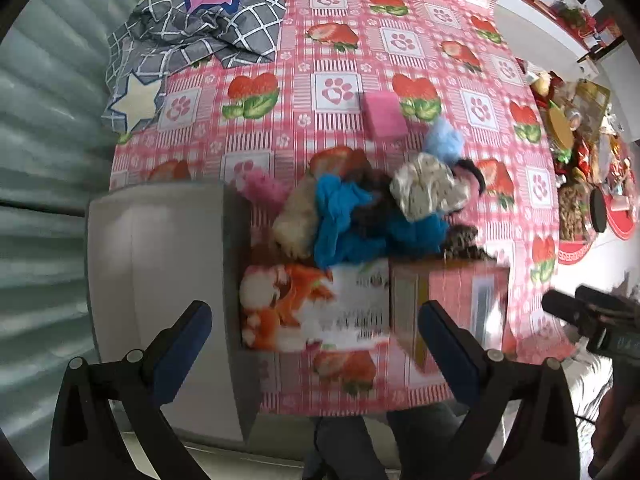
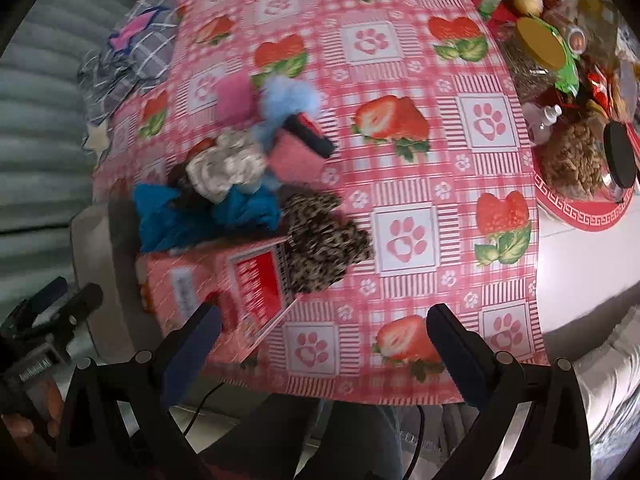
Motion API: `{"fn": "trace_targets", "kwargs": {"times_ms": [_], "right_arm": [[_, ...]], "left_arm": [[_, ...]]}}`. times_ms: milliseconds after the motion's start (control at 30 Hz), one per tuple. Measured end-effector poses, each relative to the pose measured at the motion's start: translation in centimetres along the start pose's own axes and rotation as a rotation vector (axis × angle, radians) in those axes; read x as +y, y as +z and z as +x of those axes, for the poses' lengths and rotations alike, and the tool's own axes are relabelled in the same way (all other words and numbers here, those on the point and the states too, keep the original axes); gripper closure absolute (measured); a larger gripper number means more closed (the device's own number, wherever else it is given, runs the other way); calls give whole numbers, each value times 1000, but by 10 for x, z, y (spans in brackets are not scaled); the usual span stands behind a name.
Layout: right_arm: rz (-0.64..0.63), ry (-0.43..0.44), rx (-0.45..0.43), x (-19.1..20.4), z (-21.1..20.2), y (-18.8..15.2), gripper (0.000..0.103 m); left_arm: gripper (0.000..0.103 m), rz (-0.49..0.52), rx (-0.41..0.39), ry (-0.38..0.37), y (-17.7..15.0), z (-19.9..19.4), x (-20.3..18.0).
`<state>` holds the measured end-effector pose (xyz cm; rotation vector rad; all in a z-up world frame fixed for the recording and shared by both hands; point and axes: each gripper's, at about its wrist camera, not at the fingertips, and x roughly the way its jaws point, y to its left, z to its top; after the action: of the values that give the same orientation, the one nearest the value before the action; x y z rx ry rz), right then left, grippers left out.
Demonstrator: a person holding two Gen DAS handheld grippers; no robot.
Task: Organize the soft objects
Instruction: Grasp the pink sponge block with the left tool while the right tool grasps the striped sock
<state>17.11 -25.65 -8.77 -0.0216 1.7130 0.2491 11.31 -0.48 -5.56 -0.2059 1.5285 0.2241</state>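
A heap of soft things lies on the pink strawberry tablecloth (image 1: 340,44): blue cloth (image 1: 344,220), a cream patterned bundle (image 1: 428,188), a light blue puff (image 1: 444,140), a pink sponge (image 1: 384,114), a pink fluffy piece (image 1: 264,188) and a leopard-print cloth (image 2: 324,236). A cardboard box (image 1: 448,304) with a printed flap (image 1: 316,304) stands in front of the heap; it also shows in the right wrist view (image 2: 224,280). My left gripper (image 1: 316,344) is open and empty above the box. My right gripper (image 2: 324,348) is open and empty above the table's near edge.
A grey checked blanket with stars (image 1: 192,28) lies at the table's far left. A white bin (image 1: 160,280) stands left of the box. Jars, snacks and bottles (image 2: 568,80) crowd a red mat (image 2: 592,216) at the right. A corrugated wall (image 1: 44,160) runs along the left.
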Motion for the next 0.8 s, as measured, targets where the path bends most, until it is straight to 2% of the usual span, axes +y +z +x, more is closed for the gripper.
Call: {"fn": "trace_targets", "kwargs": {"times_ms": [333, 600, 700, 800], "right_arm": [[5, -45, 45, -23, 33, 36, 0], [-119, -70, 10, -15, 65, 67, 0], [-172, -74, -16, -10, 77, 76, 0], [-217, -73, -26, -3, 88, 85, 0]], "left_arm": [[0, -1, 47, 5, 77, 39, -19], [0, 68, 100, 46, 140, 91, -52], [0, 68, 127, 42, 155, 111, -60], [0, 84, 152, 73, 169, 135, -68]]}}
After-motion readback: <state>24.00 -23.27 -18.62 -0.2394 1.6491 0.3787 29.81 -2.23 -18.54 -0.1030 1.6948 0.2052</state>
